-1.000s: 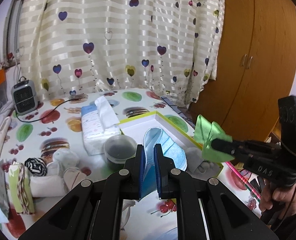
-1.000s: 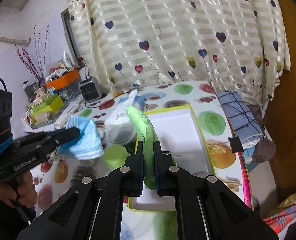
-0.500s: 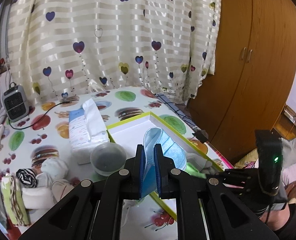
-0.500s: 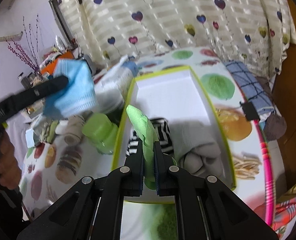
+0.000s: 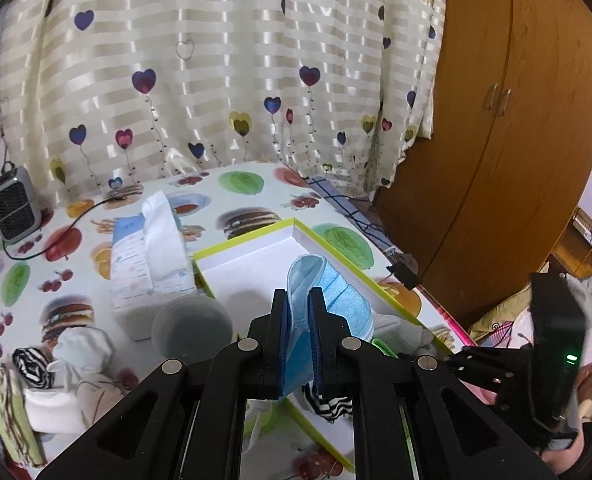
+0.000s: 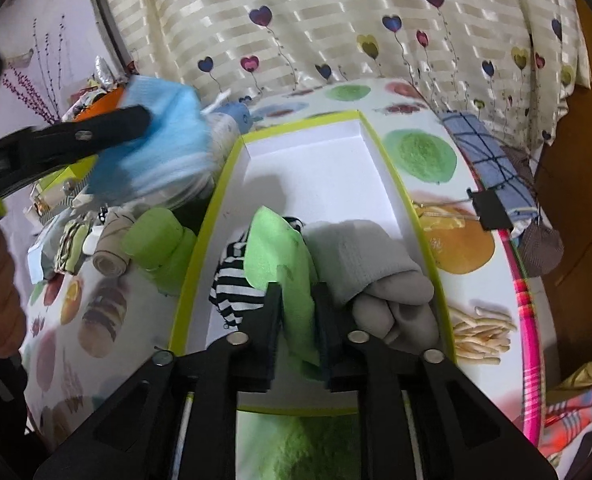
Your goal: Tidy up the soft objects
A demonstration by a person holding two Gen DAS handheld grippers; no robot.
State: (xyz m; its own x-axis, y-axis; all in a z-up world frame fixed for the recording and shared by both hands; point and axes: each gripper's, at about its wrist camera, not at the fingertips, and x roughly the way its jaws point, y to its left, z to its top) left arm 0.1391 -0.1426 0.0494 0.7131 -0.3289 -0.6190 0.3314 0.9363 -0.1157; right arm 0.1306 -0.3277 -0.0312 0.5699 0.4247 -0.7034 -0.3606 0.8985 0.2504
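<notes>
Green cloth (image 6: 280, 256) only in right view

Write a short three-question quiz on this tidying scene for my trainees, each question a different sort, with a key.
1. True or false: the green cloth lies inside the white box.
2. What does the left claw hold? A) tissue pack B) blue face mask C) striped sock
3. Fill in: beside the green cloth in the box, toward the table's edge, lies a ___ sock bundle.

Key: 1 true. 2 B. 3 grey.
</notes>
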